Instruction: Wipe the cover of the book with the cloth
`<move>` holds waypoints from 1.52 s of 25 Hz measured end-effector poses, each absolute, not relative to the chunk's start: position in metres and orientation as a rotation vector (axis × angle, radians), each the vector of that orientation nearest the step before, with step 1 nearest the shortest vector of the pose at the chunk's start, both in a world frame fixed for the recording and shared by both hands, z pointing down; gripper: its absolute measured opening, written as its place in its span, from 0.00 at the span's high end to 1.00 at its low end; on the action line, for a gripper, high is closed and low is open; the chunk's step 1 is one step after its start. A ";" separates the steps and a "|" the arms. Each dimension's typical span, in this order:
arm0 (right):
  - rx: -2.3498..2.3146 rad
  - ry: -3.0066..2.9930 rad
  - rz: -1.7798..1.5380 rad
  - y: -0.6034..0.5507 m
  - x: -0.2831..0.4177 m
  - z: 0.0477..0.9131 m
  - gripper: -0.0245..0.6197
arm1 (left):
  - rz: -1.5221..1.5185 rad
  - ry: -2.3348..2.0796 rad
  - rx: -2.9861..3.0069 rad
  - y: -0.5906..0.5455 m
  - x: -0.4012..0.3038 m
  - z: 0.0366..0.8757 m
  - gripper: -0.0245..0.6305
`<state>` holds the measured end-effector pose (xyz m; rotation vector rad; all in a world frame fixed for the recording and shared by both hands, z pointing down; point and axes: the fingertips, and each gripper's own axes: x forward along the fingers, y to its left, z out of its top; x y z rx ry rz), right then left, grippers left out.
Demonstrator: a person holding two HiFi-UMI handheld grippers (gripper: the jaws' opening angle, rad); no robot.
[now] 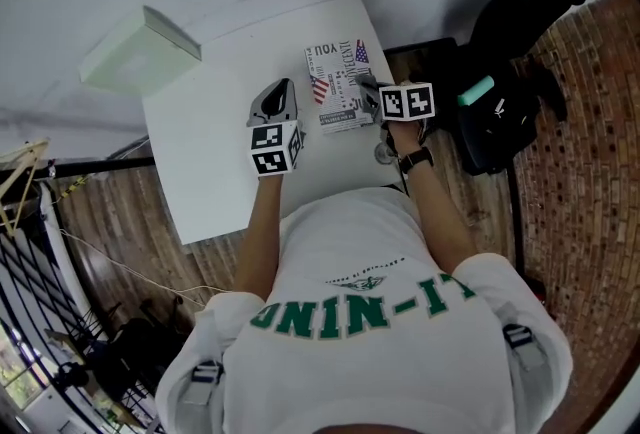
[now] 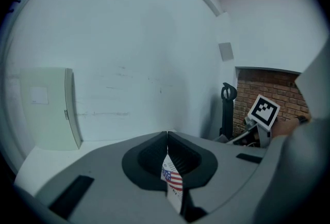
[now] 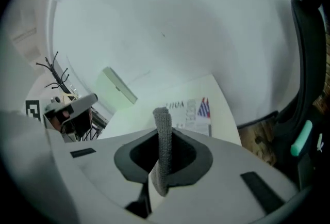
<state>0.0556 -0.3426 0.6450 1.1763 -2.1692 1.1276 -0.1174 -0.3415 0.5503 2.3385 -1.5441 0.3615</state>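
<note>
1. The book (image 1: 338, 82) lies on the far right part of a white table (image 1: 215, 147). Its pale cover carries an American flag design and the word "YOU"; the smaller print is too fine to read.
2. The left gripper (image 1: 285, 97) has its jaws pressed together on the flag-printed edge of the book. That edge may be lifted a little, but the angle leaves this unclear.
3. The right gripper (image 1: 370, 94) sits just beside the book's right edge. Its jaws pinch a grey knitted cloth (image 3: 164, 145), which stands up in a narrow folded strip.
4. A pale green box (image 1: 140, 50) rests at the table's far left corner, well apart from the book.
5. A black bag (image 1: 500, 112) stands on the brick floor (image 1: 590, 142) to the right, with white walls beyond.
6. The person wears a wristwatch (image 1: 414, 160) and a white shirt with green lettering that appears to read "LI-NING".
</note>
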 end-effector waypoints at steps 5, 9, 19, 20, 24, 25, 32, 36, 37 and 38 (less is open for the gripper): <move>1.274 -2.454 0.821 -0.403 0.029 0.538 0.90 | 0.295 -1.645 2.372 -0.373 -0.137 0.499 0.94; 1.332 -2.635 0.469 -0.428 0.011 0.450 0.90 | 0.236 -1.744 2.417 -0.399 -0.149 0.440 0.94; 1.611 -2.612 0.027 -0.443 0.007 0.353 0.91 | 0.121 -1.905 2.482 -0.417 -0.151 0.347 0.94; 1.627 -2.603 0.022 -0.442 0.008 0.352 0.91 | 0.116 -1.909 2.478 -0.416 -0.152 0.346 0.94; 1.666 -2.591 0.021 -0.441 0.012 0.351 0.91 | 0.115 -1.925 2.462 -0.416 -0.155 0.346 0.94; 1.671 -2.590 0.022 -0.440 0.013 0.350 0.91 | 0.115 -1.927 2.459 -0.416 -0.156 0.346 0.94; 1.677 -2.593 0.029 -0.437 0.018 0.348 0.91 | 0.134 -1.921 2.457 -0.416 -0.152 0.352 0.94; 1.665 -2.600 0.045 -0.436 0.017 0.348 0.91 | 0.141 -1.912 2.467 -0.416 -0.149 0.351 0.94; 1.663 -2.597 0.048 -0.435 0.017 0.349 0.91 | 0.141 -1.910 2.469 -0.416 -0.148 0.350 0.94; 1.660 -2.593 0.050 -0.435 0.016 0.350 0.91 | 0.141 -1.907 2.471 -0.416 -0.148 0.350 0.94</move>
